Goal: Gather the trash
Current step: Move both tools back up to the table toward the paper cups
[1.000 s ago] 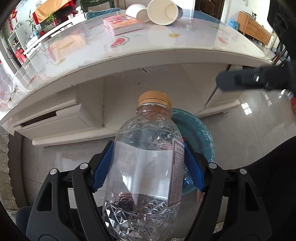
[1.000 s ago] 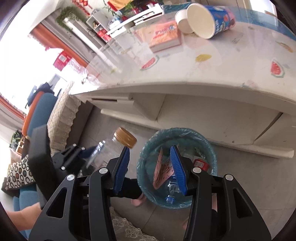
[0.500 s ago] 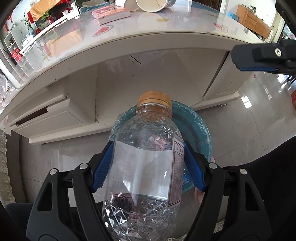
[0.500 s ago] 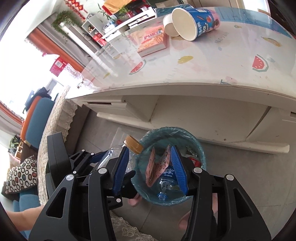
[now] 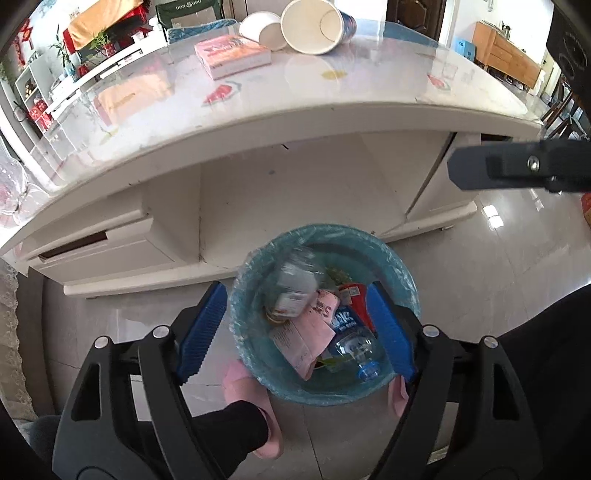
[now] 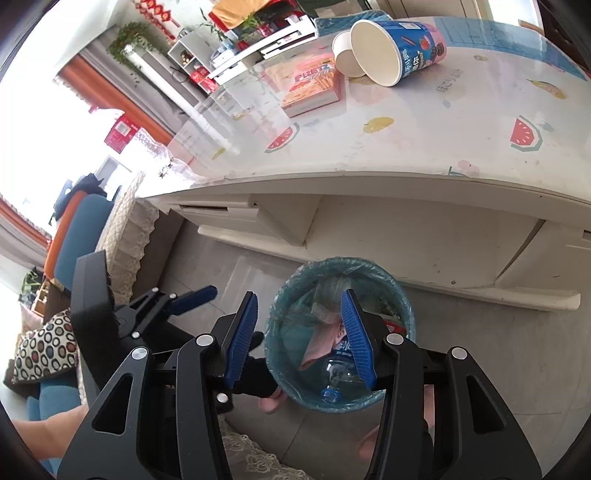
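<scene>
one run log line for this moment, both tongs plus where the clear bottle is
left tongs: open, empty, above trash bin | right tongs: open, empty | clear bottle: inside bin, blurred | table: paper cups, snack box remain

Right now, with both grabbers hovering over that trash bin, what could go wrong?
The clear bottle is blurred mid-drop, so it might bounce off the pile of trash and tip out of the bin. The person's pink slipper touches the bin's base, so a nudge could shift it. The big paper cup lies on its side on the table and may roll when the open left gripper or right gripper reaches for it.
</scene>
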Demonstrator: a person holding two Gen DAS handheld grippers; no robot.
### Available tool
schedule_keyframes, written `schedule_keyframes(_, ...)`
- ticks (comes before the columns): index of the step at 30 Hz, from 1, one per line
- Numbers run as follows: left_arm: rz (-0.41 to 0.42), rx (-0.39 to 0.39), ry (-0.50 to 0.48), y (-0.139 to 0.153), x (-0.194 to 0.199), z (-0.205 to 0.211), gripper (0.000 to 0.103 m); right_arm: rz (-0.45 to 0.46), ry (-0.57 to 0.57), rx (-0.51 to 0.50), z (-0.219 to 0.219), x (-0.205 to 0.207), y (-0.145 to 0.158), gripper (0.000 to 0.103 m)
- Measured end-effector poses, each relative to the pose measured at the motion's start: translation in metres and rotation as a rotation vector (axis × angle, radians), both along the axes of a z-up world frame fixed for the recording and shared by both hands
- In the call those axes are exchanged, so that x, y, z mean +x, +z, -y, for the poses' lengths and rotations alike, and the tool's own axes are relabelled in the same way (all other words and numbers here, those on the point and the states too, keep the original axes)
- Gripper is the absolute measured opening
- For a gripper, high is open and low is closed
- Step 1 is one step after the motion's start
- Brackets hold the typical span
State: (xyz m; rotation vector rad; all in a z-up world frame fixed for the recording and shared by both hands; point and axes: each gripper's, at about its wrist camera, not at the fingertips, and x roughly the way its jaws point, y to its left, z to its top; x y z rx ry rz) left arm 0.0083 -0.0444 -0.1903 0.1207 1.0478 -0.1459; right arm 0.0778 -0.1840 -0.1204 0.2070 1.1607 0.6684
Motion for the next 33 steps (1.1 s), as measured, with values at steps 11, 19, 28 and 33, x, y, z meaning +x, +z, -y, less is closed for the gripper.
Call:
schedule_keyframes(11, 0.068, -0.002, 0.086, 0.035, 0.020, -0.039, 0.083, 0.016, 0.001, 0.009, -0.002, 0.009, 0.011, 0.049)
schedule_keyframes(19, 0.134, -0.021, 0.142, 0.073, 0.058, -0.063, 0.087, 0.053, -0.002, 0.018, -0.012, 0.032, 0.027, 0.054)
schedule_keyframes(28, 0.157, -0.036, 0.163, 0.085, 0.121, -0.068, 0.094, 0.084, -0.042, 0.066, -0.025, 0.087, 0.045, 0.065)
schedule_keyframes(33, 0.128, -0.038, 0.184, 0.076, 0.167, -0.068, 0.096, 0.117, -0.108, 0.047, -0.020, 0.128, 0.050, 0.076)
